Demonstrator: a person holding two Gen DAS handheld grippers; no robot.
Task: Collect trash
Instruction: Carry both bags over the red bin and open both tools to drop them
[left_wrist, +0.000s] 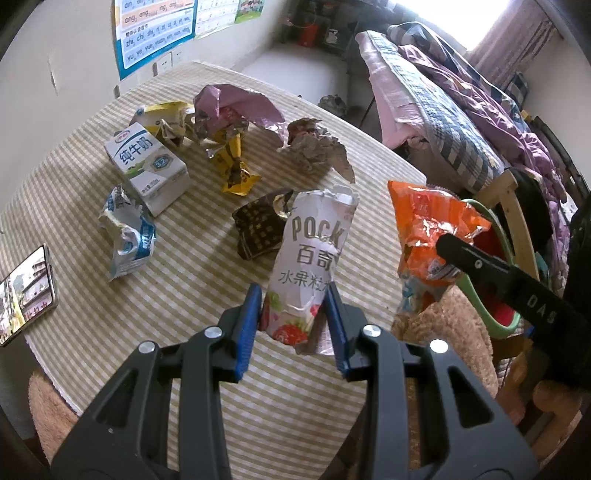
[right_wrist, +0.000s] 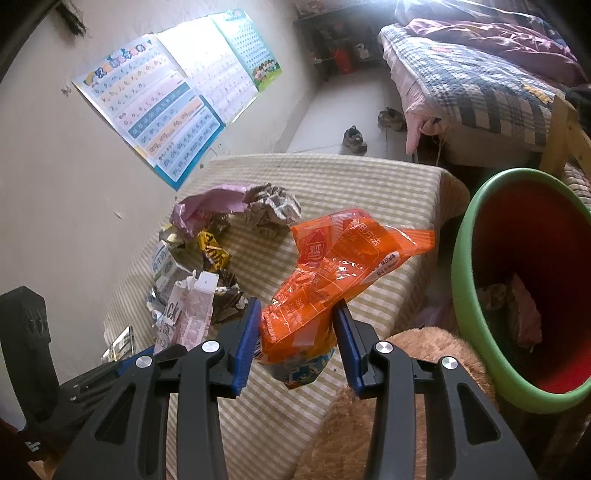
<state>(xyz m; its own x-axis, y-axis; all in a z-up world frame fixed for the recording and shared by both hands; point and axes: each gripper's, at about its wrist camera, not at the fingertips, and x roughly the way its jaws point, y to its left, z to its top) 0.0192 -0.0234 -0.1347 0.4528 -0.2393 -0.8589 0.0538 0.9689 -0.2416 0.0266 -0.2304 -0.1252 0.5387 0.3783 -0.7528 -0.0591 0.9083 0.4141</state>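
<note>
My left gripper (left_wrist: 293, 299) is shut on a white Pocky wrapper (left_wrist: 314, 251), held upright above the striped table (left_wrist: 184, 280). My right gripper (right_wrist: 295, 314) is shut on a crumpled orange snack bag (right_wrist: 332, 273), lifted over the table's right edge. That bag (left_wrist: 432, 225) and the right gripper's black finger (left_wrist: 480, 258) show at the right of the left wrist view. The Pocky wrapper (right_wrist: 188, 314) also appears at the lower left of the right wrist view. A red bin with a green rim (right_wrist: 476, 236) stands tilted to the right, with some trash inside.
More trash lies on the table: a milk carton (left_wrist: 147, 166), a blue-white wrapper (left_wrist: 127, 236), a yellow wrapper (left_wrist: 232, 162), a dark wrapper (left_wrist: 258, 229), a pink bag (left_wrist: 236, 103) and crumpled paper (left_wrist: 314, 147). A phone (left_wrist: 26, 291) lies at the left edge. A bed (right_wrist: 480, 81) stands behind.
</note>
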